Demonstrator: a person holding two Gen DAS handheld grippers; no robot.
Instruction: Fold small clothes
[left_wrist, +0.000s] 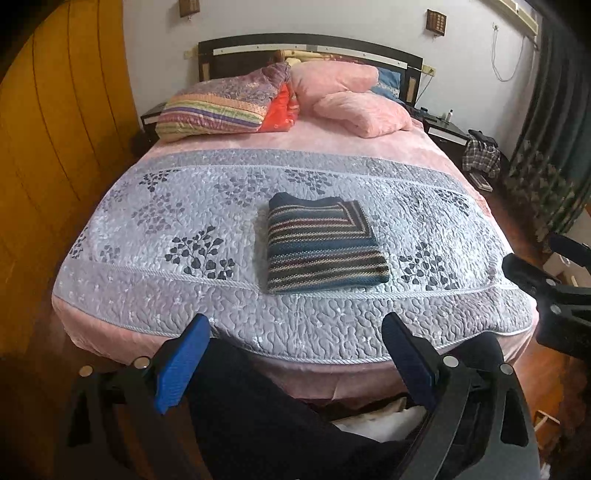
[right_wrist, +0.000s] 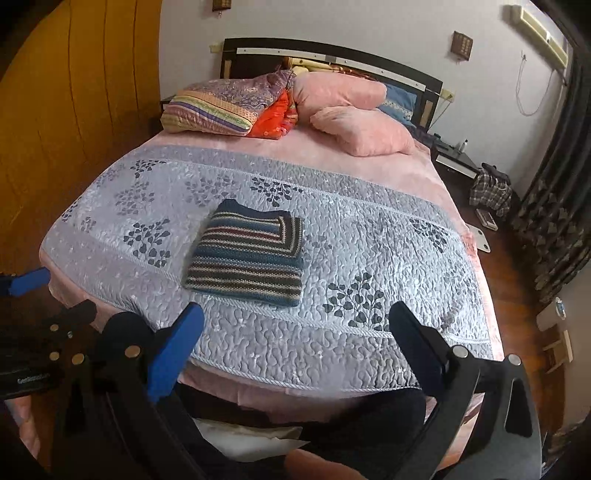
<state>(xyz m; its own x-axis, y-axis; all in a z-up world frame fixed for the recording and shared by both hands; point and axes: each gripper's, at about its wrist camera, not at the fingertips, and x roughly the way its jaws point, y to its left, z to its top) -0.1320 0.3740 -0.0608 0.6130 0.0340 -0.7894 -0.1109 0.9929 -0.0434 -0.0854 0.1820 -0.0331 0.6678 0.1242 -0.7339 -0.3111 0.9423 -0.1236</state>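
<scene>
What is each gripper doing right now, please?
Left gripper: open, holding nothing, back from the folded sweater.
Right gripper: open, holding nothing.

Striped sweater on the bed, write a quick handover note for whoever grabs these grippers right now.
Left gripper: jaws wide open, empty, held off the foot of the bed.
Right gripper: jaws wide open, empty, also back from the bed's edge.
Striped sweater: lies folded into a neat rectangle on the grey quilted bedspread, near the foot of the bed, touched by neither gripper.
Done: this sweater looks fully folded.
Left: no other unfolded small clothes show on the bed; check off-camera for the next piece. Bedding and pink pillows at the headboard are not part of the job.
</scene>
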